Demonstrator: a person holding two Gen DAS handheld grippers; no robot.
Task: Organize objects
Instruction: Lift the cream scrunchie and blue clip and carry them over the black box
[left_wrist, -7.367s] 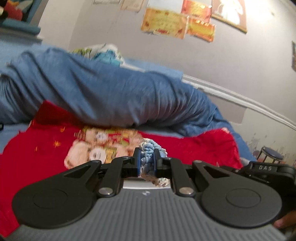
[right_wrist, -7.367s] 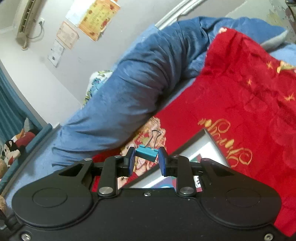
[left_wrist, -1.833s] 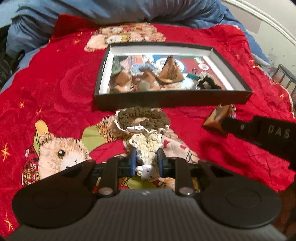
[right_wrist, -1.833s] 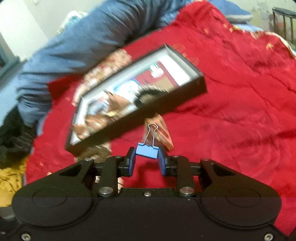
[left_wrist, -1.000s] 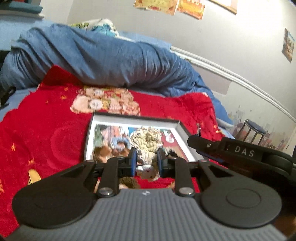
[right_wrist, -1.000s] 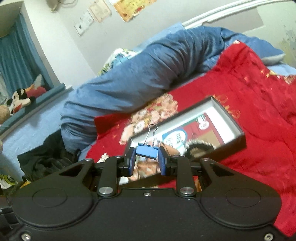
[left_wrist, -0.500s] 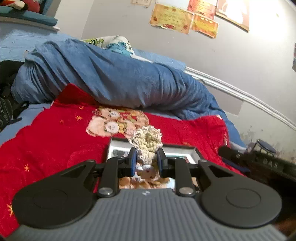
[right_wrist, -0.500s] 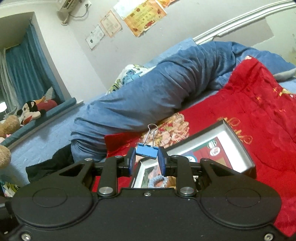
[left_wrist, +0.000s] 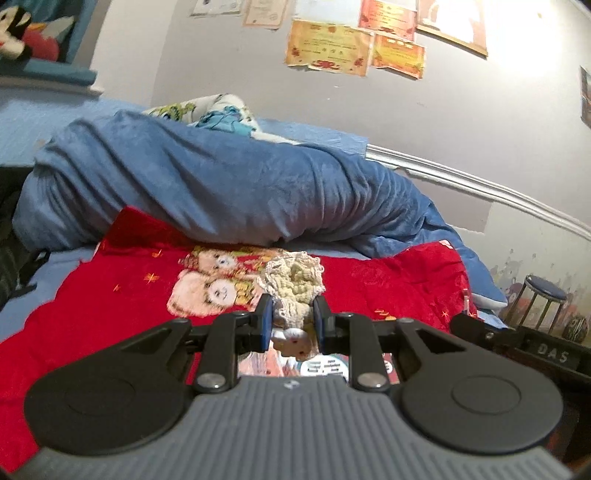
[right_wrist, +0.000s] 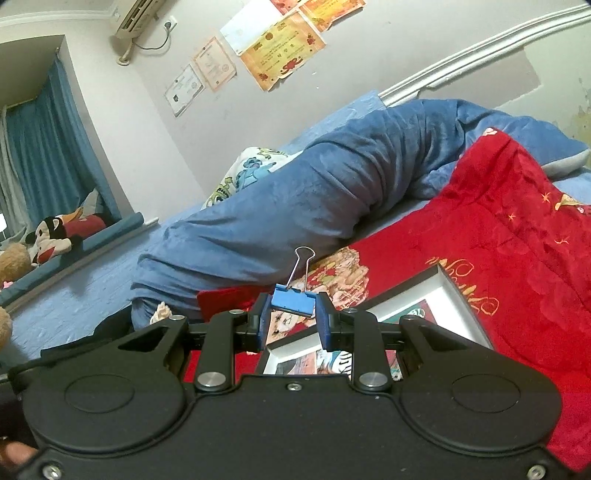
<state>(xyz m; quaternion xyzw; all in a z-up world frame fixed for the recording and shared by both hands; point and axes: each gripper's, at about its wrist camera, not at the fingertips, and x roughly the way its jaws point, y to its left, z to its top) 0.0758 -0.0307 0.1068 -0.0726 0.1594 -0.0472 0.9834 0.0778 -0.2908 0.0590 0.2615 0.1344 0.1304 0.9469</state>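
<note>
The left gripper (left_wrist: 291, 325) was clamped on a cream crocheted scrunchie (left_wrist: 295, 284), and the right gripper (right_wrist: 291, 319) pinched a blue binder clip (right_wrist: 293, 302) by its body, both held above the black tray (right_wrist: 458, 299) on the red blanket (right_wrist: 498, 236). The clip sat slightly askew, gripped near the fingertips, so a jolt could twist it free short of the tray. The soft scrunchie might snag on a pad at release.

The left hand-held gripper (left_wrist: 291, 325) hides most of the box (left_wrist: 328, 367) behind its body, and the contents read only as blur. The right hand-held gripper (right_wrist: 292, 321) covers the near part of the box (right_wrist: 458, 306). The stool (left_wrist: 543, 302) stands partly hidden at far right.
</note>
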